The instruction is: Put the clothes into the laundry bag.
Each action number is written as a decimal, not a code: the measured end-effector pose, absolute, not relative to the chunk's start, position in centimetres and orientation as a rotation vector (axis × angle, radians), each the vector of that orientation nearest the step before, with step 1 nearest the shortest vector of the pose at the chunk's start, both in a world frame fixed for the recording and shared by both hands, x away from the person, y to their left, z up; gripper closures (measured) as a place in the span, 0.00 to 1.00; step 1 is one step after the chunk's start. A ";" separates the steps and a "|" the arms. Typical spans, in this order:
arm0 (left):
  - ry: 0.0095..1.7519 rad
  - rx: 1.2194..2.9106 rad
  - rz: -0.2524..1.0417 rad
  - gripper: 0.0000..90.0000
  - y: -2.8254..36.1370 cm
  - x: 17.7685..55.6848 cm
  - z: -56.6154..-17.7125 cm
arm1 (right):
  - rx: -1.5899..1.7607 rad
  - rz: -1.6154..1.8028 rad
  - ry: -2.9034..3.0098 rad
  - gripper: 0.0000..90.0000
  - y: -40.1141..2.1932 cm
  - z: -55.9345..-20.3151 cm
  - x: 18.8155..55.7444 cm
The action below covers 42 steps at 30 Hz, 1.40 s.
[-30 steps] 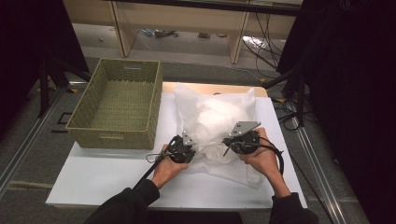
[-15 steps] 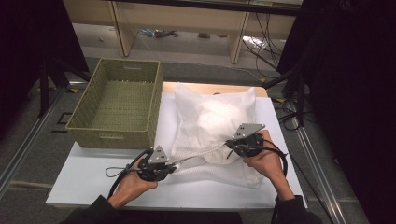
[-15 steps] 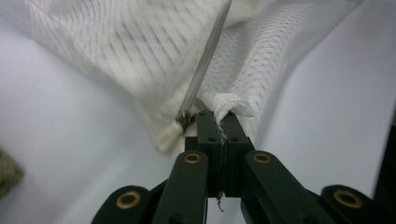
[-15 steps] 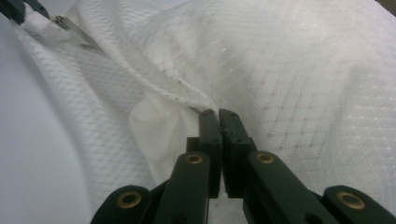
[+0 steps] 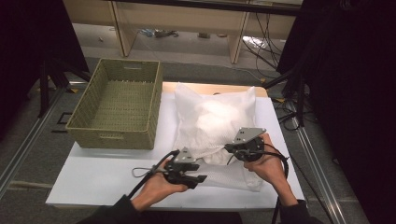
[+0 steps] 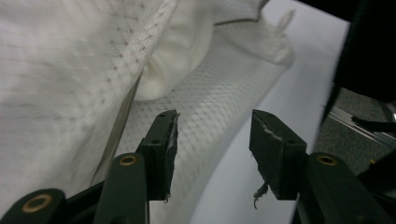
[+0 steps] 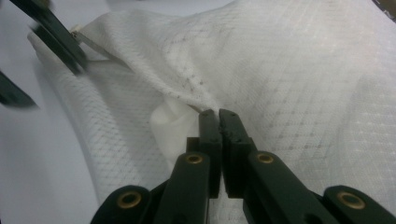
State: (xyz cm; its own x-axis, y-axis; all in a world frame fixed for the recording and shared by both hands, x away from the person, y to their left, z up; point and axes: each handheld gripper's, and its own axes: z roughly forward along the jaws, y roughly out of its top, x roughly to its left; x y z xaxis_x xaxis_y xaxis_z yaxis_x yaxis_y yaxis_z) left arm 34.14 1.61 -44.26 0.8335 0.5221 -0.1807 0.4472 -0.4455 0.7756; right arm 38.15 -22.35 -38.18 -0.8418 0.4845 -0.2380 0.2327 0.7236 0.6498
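Note:
A white mesh bag [image 5: 215, 112] stuffed with white cloth lies on the white table [image 5: 93, 179]. My right gripper [image 5: 228, 148] is at the bag's near edge, shut on a fold of mesh [image 7: 196, 100]; its jaws meet on the fabric in the right gripper view [image 7: 218, 114]. My left gripper [image 5: 198, 178] hovers at the bag's near left corner. Its jaws have just been opening and stand apart [image 6: 215, 126]; the mesh [image 6: 205, 102] lies beyond them, untouched by the pads. White cloth [image 6: 168, 70] shows at the bag's mouth.
An empty green wicker basket [image 5: 116, 102] stands at the table's left, beside the bag. Bare white tabletop lies in front of the basket. Cables trail from both grippers toward the near edge. Shelving and floor cables lie beyond the table.
The left gripper pulled the bag's edge out to the left, then let go with jaws apart and moved back right toward the bag. The right gripper kept its grip and place.

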 end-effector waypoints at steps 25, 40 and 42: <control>0.963 1.998 0.522 0.94 -7.1 46.1 -48.2 | 0.607 0.834 2.544 1.00 -22.9 -40.1 39.1; 0.947 2.150 0.279 0.56 -1.0 41.4 -48.2 | 0.629 0.829 2.607 0.99 -22.8 -41.1 39.1; 0.967 2.107 0.243 0.62 -1.2 41.7 -48.3 | 0.635 0.821 2.628 0.99 -22.6 -41.4 39.1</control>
State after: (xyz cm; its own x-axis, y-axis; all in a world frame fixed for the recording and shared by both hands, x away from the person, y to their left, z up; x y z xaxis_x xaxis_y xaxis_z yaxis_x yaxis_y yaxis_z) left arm 41.67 -1.16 -48.34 0.6911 0.7088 -0.1414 0.5578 -0.3986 0.7280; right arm 39.08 -22.57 -41.42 -0.8520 0.4979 -0.1617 0.3173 0.7368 0.5970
